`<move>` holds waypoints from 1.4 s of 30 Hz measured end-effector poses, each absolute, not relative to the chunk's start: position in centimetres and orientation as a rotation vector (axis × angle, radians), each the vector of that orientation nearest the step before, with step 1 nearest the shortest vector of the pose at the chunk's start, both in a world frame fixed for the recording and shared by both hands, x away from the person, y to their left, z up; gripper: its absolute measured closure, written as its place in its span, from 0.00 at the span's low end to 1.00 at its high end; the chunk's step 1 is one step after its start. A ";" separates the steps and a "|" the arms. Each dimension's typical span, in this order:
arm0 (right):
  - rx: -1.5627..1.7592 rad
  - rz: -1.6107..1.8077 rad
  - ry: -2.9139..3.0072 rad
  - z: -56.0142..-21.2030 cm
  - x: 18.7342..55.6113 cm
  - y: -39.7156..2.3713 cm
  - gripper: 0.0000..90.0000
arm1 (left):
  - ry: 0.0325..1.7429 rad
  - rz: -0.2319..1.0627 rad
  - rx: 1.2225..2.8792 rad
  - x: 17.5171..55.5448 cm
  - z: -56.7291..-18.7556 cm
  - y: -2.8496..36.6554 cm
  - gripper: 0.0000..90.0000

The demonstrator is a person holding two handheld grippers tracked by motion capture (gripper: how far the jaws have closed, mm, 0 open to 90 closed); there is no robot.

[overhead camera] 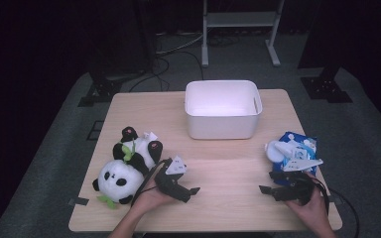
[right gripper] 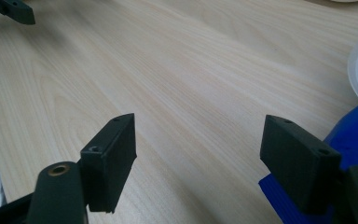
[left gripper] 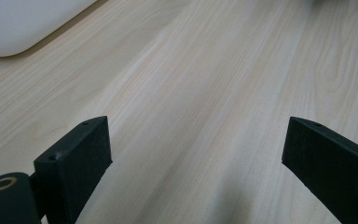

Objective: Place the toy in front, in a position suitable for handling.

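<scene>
Both grippers' jaws wide, empty | panda left | bin beyond | blue pack right

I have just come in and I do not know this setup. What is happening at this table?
A person sits at a wooden table, with a hand-held gripper in each hand. The left hand-held gripper lies beside a panda plush, the right hand-held gripper beside a blue packet. Both stand open and hold nothing. A white bin waits empty behind them.

black-and-white panda plush with green leaf at 8 o'clock, white bin at 12, blue-and-white packet at 4, pale wood-grain table, black left gripper, black right gripper
</scene>
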State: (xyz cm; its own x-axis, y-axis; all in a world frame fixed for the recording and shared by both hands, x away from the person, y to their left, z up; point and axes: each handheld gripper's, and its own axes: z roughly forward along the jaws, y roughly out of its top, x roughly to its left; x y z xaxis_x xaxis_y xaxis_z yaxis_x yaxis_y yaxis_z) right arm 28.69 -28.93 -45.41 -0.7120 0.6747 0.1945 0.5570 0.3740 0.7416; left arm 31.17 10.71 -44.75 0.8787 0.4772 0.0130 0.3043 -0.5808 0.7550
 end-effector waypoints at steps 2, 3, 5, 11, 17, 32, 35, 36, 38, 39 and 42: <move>1.119 1.253 2.488 -45.4 28.7 -28.9 0.28 | 0.554 0.272 2.225 31.2 -44.2 10.7 0.08; 1.116 1.253 2.488 -45.5 28.7 -28.9 0.28 | 0.556 0.270 2.216 31.1 -43.9 10.7 0.08; 1.120 1.258 2.490 -45.5 28.7 -28.9 0.28 | 0.547 0.276 2.218 31.1 -43.4 10.8 0.08; 1.118 1.261 2.484 -45.4 28.6 -29.0 0.28 | 0.528 0.305 2.245 31.0 -42.2 11.3 0.08; 1.120 1.263 2.470 -45.2 28.2 -29.2 0.28 | 0.527 0.328 2.211 31.2 -40.7 12.8 0.08; 1.124 1.254 2.441 -44.5 28.2 -29.2 0.28 | 0.509 0.371 2.187 31.9 -35.9 16.6 0.08; 1.125 1.256 2.443 -44.5 28.2 -29.2 0.28 | 0.520 0.362 2.171 32.2 -34.9 17.9 0.08; 1.124 1.251 2.442 -44.5 28.2 -29.3 0.28 | 0.520 0.362 2.171 32.2 -34.9 17.9 0.08; 1.124 1.255 2.442 -44.5 28.2 -29.3 0.28 | 0.551 0.376 2.165 32.4 -34.2 19.3 0.08; 1.125 1.253 2.441 -44.5 28.2 -29.3 0.28 | 0.564 0.386 2.166 32.5 -34.1 19.8 0.08; 1.115 1.252 2.441 -44.4 28.1 -29.4 0.28 | 0.596 0.420 2.168 32.6 -33.7 21.1 0.08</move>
State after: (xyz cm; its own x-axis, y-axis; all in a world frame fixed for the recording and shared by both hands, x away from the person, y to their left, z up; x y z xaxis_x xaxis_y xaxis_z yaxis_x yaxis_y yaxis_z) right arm 28.13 -29.35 -44.38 -0.7025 0.6915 0.1681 0.5399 0.3640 0.7590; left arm 32.64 21.12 -33.68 0.8317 0.5476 0.0919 0.2707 -0.5444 0.7939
